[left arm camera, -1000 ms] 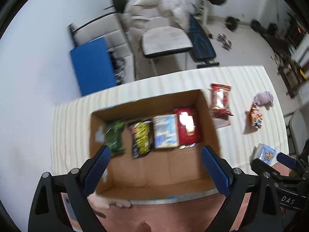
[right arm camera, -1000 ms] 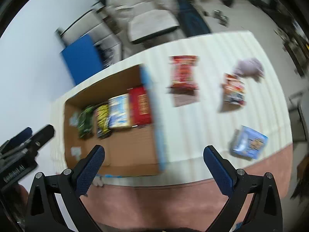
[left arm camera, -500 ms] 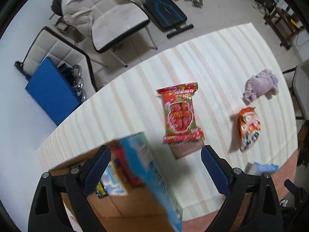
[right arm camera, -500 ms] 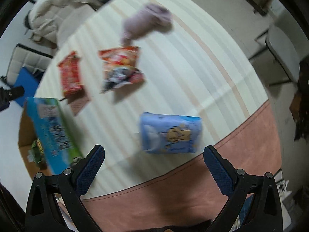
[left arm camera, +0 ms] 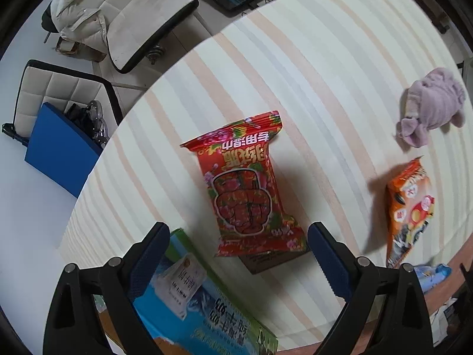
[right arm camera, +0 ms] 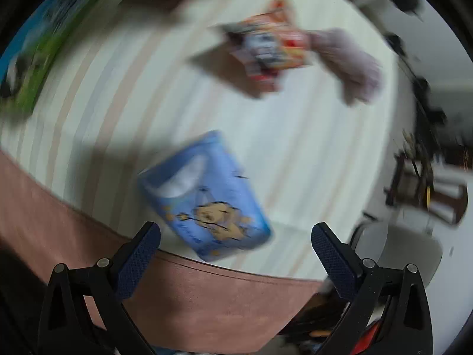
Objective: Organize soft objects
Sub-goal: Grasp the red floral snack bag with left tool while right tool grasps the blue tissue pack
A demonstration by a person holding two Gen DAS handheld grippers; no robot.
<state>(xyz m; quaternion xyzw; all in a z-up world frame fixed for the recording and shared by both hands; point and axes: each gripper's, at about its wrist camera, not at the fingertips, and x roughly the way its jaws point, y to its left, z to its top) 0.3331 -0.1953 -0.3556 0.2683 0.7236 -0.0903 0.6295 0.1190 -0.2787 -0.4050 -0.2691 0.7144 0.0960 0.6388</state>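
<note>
A red snack packet (left arm camera: 246, 189) lies on the striped tablecloth (left arm camera: 325, 74), just ahead of my open, empty left gripper (left arm camera: 238, 236). An orange packet (left arm camera: 409, 210) and a lilac plush toy (left arm camera: 431, 106) lie to its right. The cardboard box's printed blue-green flap (left arm camera: 201, 304) is at the lower left. In the blurred right wrist view, a blue tissue pack (right arm camera: 207, 198) lies near the table's front edge, just ahead of my open, empty right gripper (right arm camera: 235, 235). The orange packet (right arm camera: 269, 44) and the plush (right arm camera: 351, 62) lie farther off.
Chairs, one with a white coat (left arm camera: 124, 14), and a blue board (left arm camera: 59, 153) stand beyond the table's far side. The tablecloth's pink border (right arm camera: 88, 254) runs along the front edge. The box flap (right arm camera: 32, 44) shows at the upper left of the right wrist view.
Both grippers have swung right, away from the box. The left has come closer to the red packet; the right has come closer to the blue tissue pack. Both stayed open.
</note>
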